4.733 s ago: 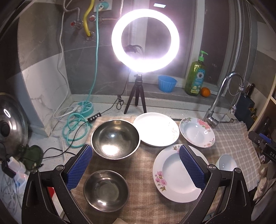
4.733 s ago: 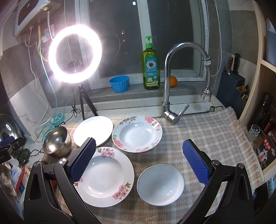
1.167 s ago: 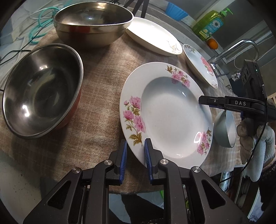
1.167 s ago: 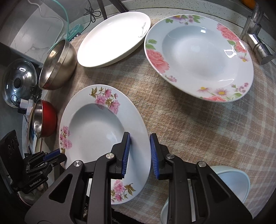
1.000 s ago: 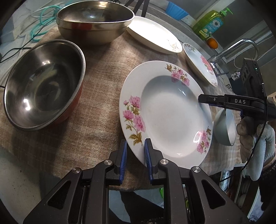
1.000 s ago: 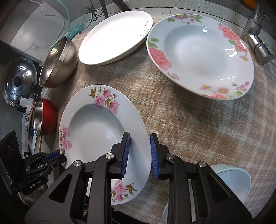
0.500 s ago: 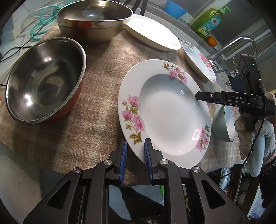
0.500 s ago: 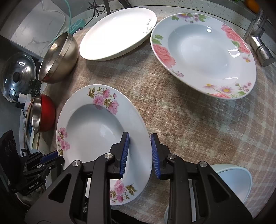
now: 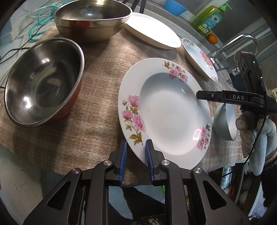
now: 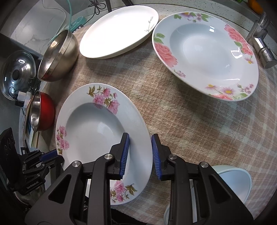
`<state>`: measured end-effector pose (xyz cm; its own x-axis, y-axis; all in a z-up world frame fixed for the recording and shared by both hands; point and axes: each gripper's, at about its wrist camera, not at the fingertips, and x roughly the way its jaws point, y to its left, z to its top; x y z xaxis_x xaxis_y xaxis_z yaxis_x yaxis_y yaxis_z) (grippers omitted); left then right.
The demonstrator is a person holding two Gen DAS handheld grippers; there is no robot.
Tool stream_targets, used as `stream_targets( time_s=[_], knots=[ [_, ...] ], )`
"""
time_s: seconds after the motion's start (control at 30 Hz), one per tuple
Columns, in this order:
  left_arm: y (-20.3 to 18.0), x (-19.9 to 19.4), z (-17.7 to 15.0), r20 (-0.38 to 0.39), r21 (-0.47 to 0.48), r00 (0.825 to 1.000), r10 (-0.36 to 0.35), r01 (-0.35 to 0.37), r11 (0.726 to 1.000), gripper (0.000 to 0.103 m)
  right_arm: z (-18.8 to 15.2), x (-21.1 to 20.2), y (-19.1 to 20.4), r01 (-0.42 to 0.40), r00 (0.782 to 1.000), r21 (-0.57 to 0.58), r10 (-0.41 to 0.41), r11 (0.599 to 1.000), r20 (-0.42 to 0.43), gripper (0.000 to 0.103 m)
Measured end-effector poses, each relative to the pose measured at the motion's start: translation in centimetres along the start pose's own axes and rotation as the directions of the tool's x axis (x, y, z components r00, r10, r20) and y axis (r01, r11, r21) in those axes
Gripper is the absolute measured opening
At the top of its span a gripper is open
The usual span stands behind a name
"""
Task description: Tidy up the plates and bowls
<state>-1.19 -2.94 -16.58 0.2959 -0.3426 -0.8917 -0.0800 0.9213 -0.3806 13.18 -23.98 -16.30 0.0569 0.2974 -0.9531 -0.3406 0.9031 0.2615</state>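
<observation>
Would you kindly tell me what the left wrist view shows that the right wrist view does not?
Only the left wrist view shows the green soap bottle and blue tub. Only the right wrist view shows the pot lid. Both show the pink-flowered plate gripped on opposite rims by the left tongs and right tongs, both steel bowls, and the plain white plate.

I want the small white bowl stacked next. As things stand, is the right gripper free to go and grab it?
Probably not yet. The right gripper is shut on the rim of the pink-flowered plate, which the left gripper also clamps. The small white bowl sits just beside it, unobstructed, but the plate must be set down first.
</observation>
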Motion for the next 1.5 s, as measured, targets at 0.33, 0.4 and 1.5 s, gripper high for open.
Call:
stream_targets(
  time_s=[0.33, 0.4, 1.5],
  knots=[
    [-0.2, -1.1, -0.1, 0.015, 0.022, 1.000, 0.023, -0.023, 0.999, 0.021, 0.0, -2.0, -0.6, -0.008, 0.998, 0.026, 0.006, 1.000, 0.064, 0.048],
    [-0.4, -1.4, -0.1, 0.024, 0.027, 0.999, 0.030, -0.030, 0.999, 0.021, 0.0, -2.6, -0.6, -0.017, 0.997, 0.030, 0.014, 0.999, 0.080, 0.049],
    [-10.4, 0.5, 9.3, 0.133, 0.103, 0.989, -0.065, 0.051, 0.993, 0.021, 1.0, -12.8, -16.1, -0.009, 0.951, 0.162, -0.042, 0.987, 0.308, 0.048]
  ],
)
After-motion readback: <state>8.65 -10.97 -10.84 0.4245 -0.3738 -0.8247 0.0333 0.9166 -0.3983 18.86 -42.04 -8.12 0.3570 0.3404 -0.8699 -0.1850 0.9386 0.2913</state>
